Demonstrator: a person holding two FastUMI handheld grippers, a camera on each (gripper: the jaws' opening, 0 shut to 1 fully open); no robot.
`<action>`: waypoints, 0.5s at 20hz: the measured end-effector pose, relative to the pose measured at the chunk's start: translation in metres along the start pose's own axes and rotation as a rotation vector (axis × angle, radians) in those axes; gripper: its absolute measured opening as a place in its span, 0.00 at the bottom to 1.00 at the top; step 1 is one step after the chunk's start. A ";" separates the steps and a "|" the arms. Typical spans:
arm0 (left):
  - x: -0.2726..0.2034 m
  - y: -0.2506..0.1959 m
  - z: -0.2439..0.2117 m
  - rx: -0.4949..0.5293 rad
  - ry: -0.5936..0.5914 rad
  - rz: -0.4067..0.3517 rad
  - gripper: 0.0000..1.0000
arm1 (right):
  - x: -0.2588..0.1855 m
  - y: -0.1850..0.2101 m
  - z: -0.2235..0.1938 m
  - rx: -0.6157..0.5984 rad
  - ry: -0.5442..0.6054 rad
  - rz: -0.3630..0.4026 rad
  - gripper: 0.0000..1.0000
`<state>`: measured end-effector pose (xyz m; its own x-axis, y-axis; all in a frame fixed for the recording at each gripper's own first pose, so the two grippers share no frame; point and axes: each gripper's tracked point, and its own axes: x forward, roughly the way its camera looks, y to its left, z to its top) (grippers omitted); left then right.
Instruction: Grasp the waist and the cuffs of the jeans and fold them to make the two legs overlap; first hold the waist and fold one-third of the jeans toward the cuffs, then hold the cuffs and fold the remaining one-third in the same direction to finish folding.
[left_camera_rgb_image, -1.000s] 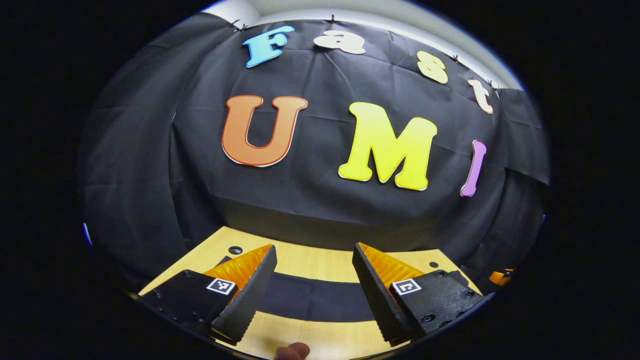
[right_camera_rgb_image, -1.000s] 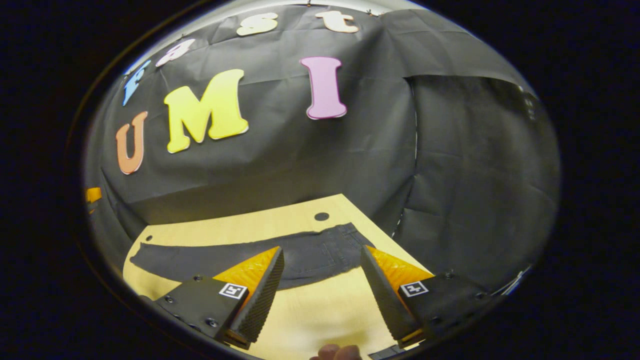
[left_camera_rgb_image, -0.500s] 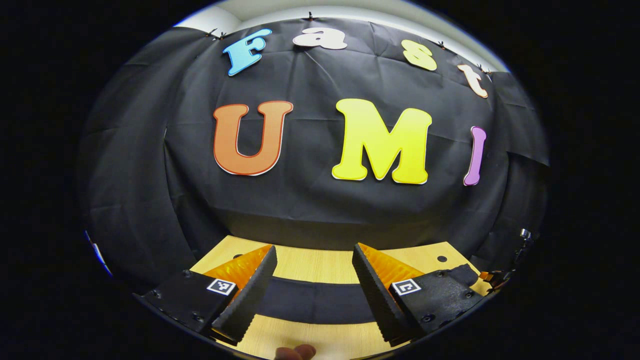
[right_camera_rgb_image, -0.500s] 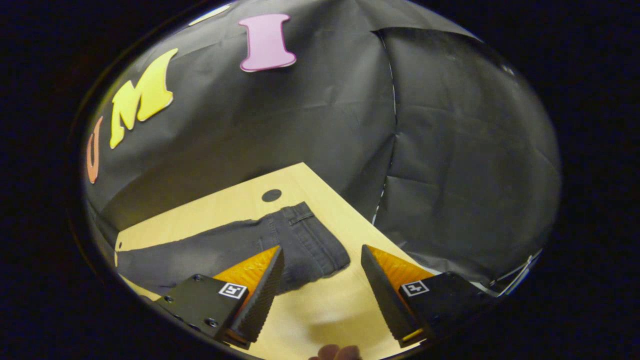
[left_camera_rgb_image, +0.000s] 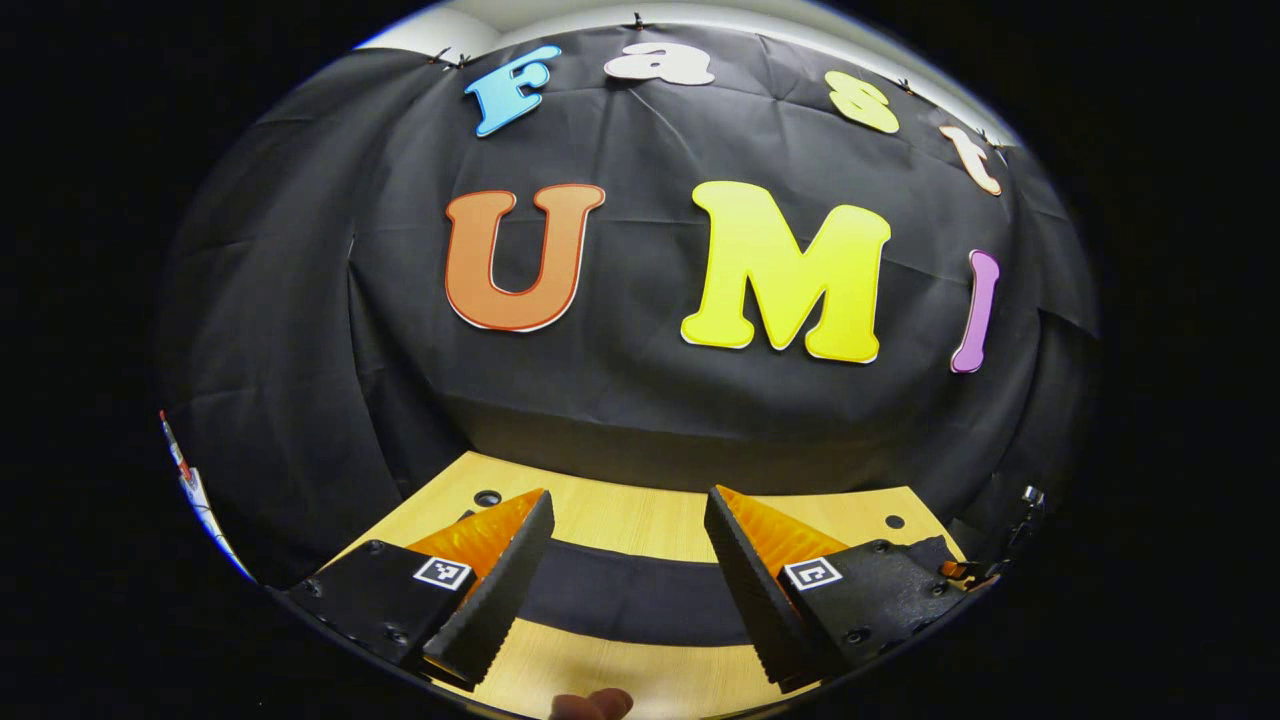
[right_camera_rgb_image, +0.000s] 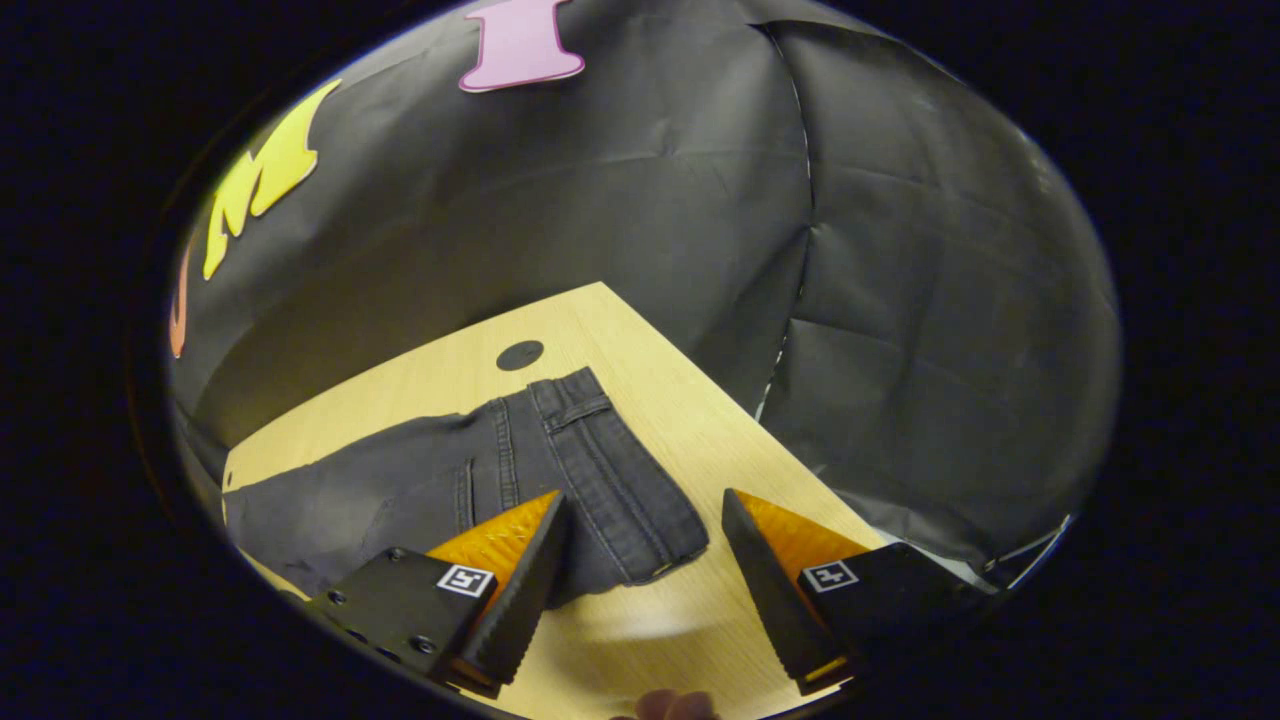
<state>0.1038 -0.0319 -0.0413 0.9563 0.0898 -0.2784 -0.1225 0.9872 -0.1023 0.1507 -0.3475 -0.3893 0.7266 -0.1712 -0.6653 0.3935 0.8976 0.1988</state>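
Dark grey jeans (right_camera_rgb_image: 470, 490) lie flat on the light wooden table (right_camera_rgb_image: 660, 390). In the right gripper view the waist (right_camera_rgb_image: 610, 470) with its belt loops points toward the table's right edge, and the legs run off to the left. My right gripper (right_camera_rgb_image: 645, 590) hovers open just in front of the waist's near corner, with nothing between its fingers. In the left gripper view a leg of the jeans (left_camera_rgb_image: 620, 590) crosses the table as a dark band. My left gripper (left_camera_rgb_image: 620, 585) stands open above it, holding nothing.
The table has a round hole (right_camera_rgb_image: 520, 354) behind the waist and two more holes (left_camera_rgb_image: 487, 497) (left_camera_rgb_image: 894, 521) near its back corners. Black cloth walls close in behind and on the right. A fingertip (left_camera_rgb_image: 590, 704) shows at the bottom edge.
The right gripper has moved closer to the waist and tilted down, so the waist looks larger and nearer. The left gripper has shifted only slightly. Both stay open.
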 end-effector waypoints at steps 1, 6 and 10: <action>0.000 0.001 -0.001 -0.001 0.005 0.006 0.97 | 0.003 0.000 -0.005 0.008 0.021 0.004 0.95; 0.002 0.004 -0.008 -0.057 0.029 0.011 0.97 | 0.008 0.012 -0.004 -0.038 0.023 0.060 0.65; -0.002 0.012 -0.011 -0.094 0.043 0.006 0.97 | 0.004 0.019 0.009 -0.171 -0.011 0.016 0.19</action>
<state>0.0979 -0.0220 -0.0523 0.9434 0.0883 -0.3197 -0.1548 0.9697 -0.1892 0.1661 -0.3352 -0.3822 0.7386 -0.1605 -0.6548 0.2811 0.9561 0.0828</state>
